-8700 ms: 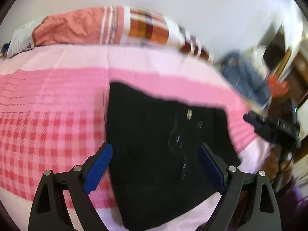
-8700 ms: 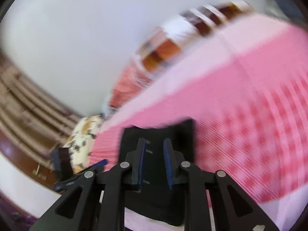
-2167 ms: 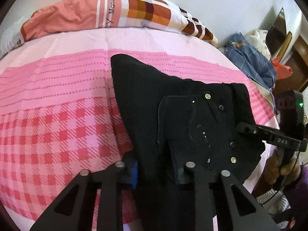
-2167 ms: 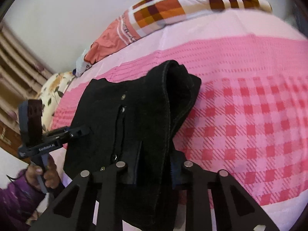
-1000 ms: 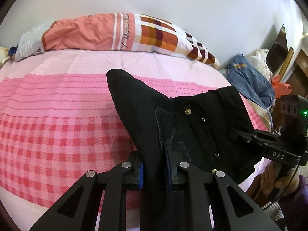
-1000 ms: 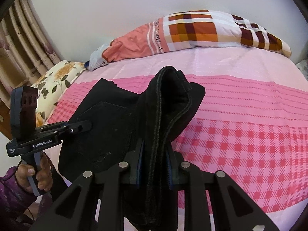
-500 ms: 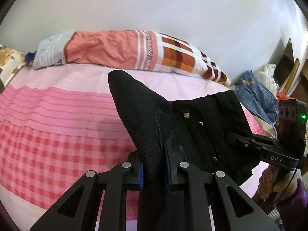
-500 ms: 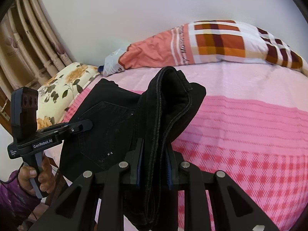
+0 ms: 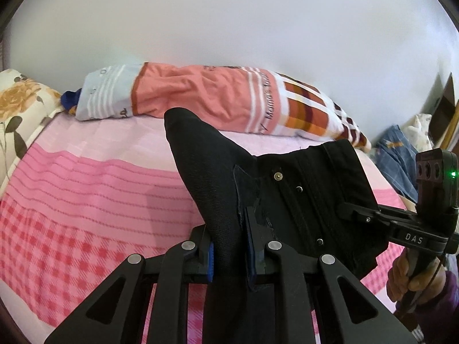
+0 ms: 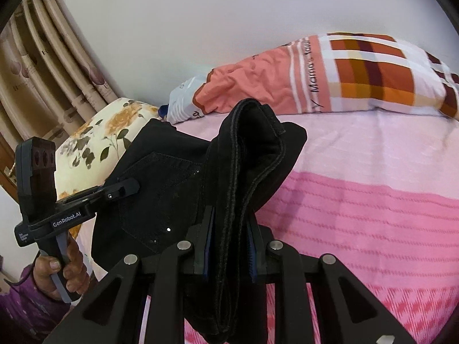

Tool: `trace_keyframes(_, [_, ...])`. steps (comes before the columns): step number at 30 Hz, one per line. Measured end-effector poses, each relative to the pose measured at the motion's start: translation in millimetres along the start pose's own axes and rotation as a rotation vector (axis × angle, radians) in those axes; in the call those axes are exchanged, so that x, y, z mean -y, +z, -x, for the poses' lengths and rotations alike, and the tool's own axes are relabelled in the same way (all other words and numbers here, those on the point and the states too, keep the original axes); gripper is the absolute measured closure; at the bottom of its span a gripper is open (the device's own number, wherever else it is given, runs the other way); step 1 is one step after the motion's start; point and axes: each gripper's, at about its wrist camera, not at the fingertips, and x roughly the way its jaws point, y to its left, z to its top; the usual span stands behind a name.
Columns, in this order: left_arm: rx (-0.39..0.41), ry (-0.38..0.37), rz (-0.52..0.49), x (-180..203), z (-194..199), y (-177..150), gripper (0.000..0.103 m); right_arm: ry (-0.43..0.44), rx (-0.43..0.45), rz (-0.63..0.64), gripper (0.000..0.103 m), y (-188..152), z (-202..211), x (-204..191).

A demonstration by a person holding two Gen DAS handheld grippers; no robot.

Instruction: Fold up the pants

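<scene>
The black pants (image 9: 287, 189) hang in the air above the pink bed, held up between both grippers. My left gripper (image 9: 229, 246) is shut on one edge of the pants, the cloth bunched between its blue pads. My right gripper (image 10: 229, 249) is shut on the other edge of the pants (image 10: 246, 157), where a thick seamed fold rises between the fingers. The right gripper also shows in the left wrist view (image 9: 352, 212), clamped on the waistband side. The left gripper shows in the right wrist view (image 10: 126, 187) by the back pocket.
A pink checked and striped bedspread (image 9: 86, 189) covers the bed. An orange and plaid pillow (image 9: 229, 103) lies along the white wall. A floral pillow (image 10: 109, 132) and curtains (image 10: 43, 66) are at the left. Blue clothes (image 9: 398, 154) are piled at the right.
Both grippers have closed on the pants and lifted them off the bed. Over the last second they rose further and the views tilted up toward the wall.
</scene>
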Motion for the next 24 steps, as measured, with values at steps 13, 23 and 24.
trace_keyframes(13, [0.029, 0.069, 0.026, -53, -27, 34, 0.086, 0.04, -0.026, 0.022, 0.084, 44, -63, -14])
trace_keyframes(23, [0.04, 0.096, 0.031, -82, -45, 53, 0.086, 0.061, -0.037, 0.019, 0.084, 63, -96, -14])
trace_keyframes(24, [0.041, 0.099, 0.031, -84, -47, 55, 0.086, 0.064, -0.039, 0.016, 0.084, 65, -100, -14])
